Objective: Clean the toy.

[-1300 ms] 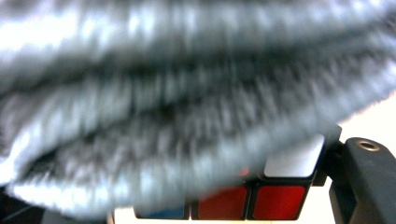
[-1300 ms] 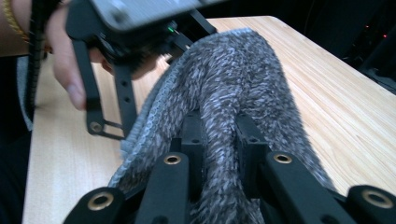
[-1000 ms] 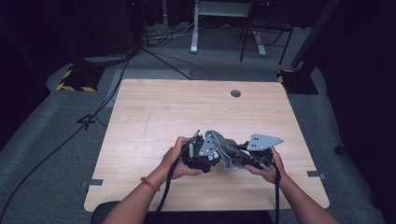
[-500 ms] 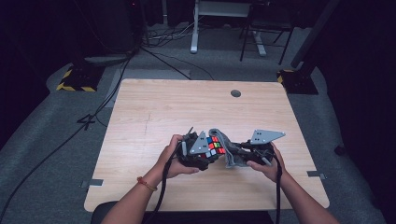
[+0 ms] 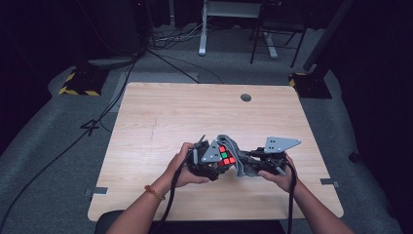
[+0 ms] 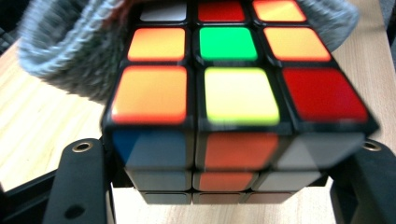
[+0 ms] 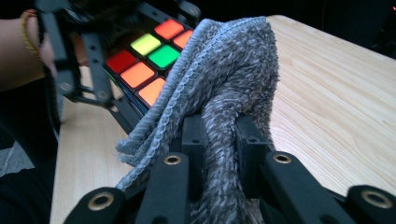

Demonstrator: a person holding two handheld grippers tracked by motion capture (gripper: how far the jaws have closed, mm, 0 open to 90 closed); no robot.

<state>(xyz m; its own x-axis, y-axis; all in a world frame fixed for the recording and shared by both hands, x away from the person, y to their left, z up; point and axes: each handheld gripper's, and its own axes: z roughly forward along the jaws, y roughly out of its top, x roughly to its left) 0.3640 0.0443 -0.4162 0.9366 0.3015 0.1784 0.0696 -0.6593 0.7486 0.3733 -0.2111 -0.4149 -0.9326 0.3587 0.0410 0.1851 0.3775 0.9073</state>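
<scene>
The left gripper point(image 5: 210, 163) has its 2 black jaws clamped against opposite sides of a multicoloured 3-by-3 puzzle cube with a black frame point(image 6: 238, 95), holding it just above the near middle of the pale wooden table point(image 5: 195, 117). The right gripper point(image 7: 219, 140), just to the right of it, pinches a bunched fold of a grey fuzzy cloth point(image 7: 233, 65) between its closed jaws, and the cloth lies draped over the far right part of the cube's top face. The work in hand looks like wiping the cube. To do it well, the left gripper should keep the cube steady and level while the right drags the cloth flat across the stickers with light pressure. The cloth should stay clear of the left jaws so it does not snag. Pressing too hard could twist a layer or lever the cube out of the grip.
</scene>
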